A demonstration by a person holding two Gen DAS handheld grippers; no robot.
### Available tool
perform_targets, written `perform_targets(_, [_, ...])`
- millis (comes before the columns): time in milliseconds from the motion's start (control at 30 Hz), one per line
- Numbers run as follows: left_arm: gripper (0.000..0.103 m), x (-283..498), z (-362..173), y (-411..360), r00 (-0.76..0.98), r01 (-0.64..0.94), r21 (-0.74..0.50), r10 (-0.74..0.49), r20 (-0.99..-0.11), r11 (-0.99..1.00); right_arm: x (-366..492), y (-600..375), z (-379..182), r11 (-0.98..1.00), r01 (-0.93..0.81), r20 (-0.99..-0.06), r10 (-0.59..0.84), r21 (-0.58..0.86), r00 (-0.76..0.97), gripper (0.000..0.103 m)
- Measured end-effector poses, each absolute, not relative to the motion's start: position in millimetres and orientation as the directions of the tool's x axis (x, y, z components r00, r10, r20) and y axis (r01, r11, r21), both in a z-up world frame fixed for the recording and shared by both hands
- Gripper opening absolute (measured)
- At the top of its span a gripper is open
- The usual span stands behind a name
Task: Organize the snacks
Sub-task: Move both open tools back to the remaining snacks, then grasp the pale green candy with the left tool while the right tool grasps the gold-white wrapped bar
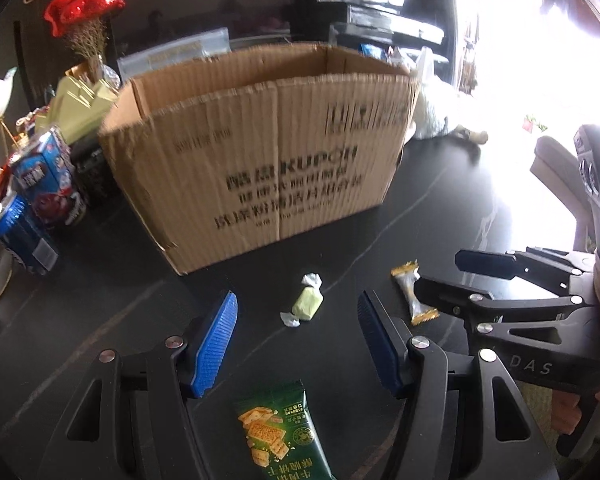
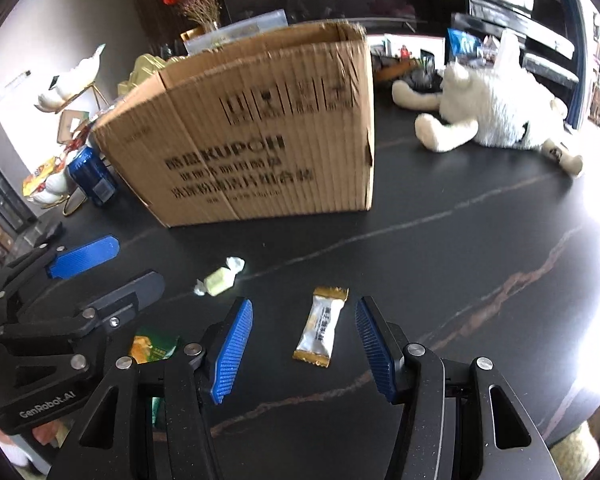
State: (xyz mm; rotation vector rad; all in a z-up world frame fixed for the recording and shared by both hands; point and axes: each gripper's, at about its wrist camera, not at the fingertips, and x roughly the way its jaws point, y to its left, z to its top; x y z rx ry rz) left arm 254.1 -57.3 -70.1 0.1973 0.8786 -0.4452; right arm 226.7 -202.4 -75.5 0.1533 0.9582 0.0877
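Observation:
An open cardboard box (image 1: 268, 152) stands on the black table, also in the right wrist view (image 2: 260, 136). My left gripper (image 1: 296, 312) is open, with a pale green wrapped candy (image 1: 306, 302) between and just beyond its fingertips and a green cracker packet (image 1: 276, 436) under its base. My right gripper (image 2: 304, 316) is open around a white and gold snack packet (image 2: 320, 326). That packet (image 1: 410, 296) lies beside the right gripper (image 1: 440, 276) in the left wrist view. The green candy (image 2: 220, 280) and the left gripper (image 2: 112, 264) show at the right wrist view's left.
Blue drink cartons and cans (image 1: 40, 192) stand left of the box. A white plush toy (image 2: 496, 112) lies on the table to the box's right. A red foil decoration (image 1: 84, 6) and clutter sit behind. The dark marbled table (image 2: 460, 260) stretches right.

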Motion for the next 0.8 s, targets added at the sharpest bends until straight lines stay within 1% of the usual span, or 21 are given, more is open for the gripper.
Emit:
perform_targets(133, [0.059,261,-82,-60,0.523,0.474,-0.017,-0.296,-0.799,0.881,229,-203,-85,0.987,0.01,-0.817,0.125,0.159,0.562,0.055])
perform_targets(300, [0.054,270,-99,-68,0.481,0.502,-0.013,-0.291,-0.827,0.865,234,-203,-98,0.985,0.017,-0.834,0.135,0.17,0.536,0.054])
perform_targets(367, [0.053,273,-105,-72,0.47,0.514,-0.003,-0.285,-0.835,0.858,236,-204,-102,0.984,0.016,-0.837,0.142,0.176,0.528,0.049])
perform_targets(433, [0.052,277,-110,-76,0.464,0.523,0.008,-0.277,-0.842,0.852,238,-205,-105,0.983,0.016,-0.838,0.147,0.183,0.525,0.049])
perform_targets(600, [0.044,284,-117,-83,0.447,0.532,0.008,-0.273,-0.852,0.847,240,-206,-110,0.982,0.02,-0.841,0.149,0.186,0.521,0.045])
perform_targets(733, [0.039,289,-119,-86,0.441,0.533,0.004,-0.273,-0.855,0.846,243,-206,-113,0.982,0.015,-0.844,0.155,0.19,0.513,0.038])
perform_targets(800, [0.034,292,-122,-86,0.436,0.533,0.004,-0.27,-0.858,0.846,243,-206,-114,0.982,0.014,-0.844,0.155,0.189,0.514,0.036])
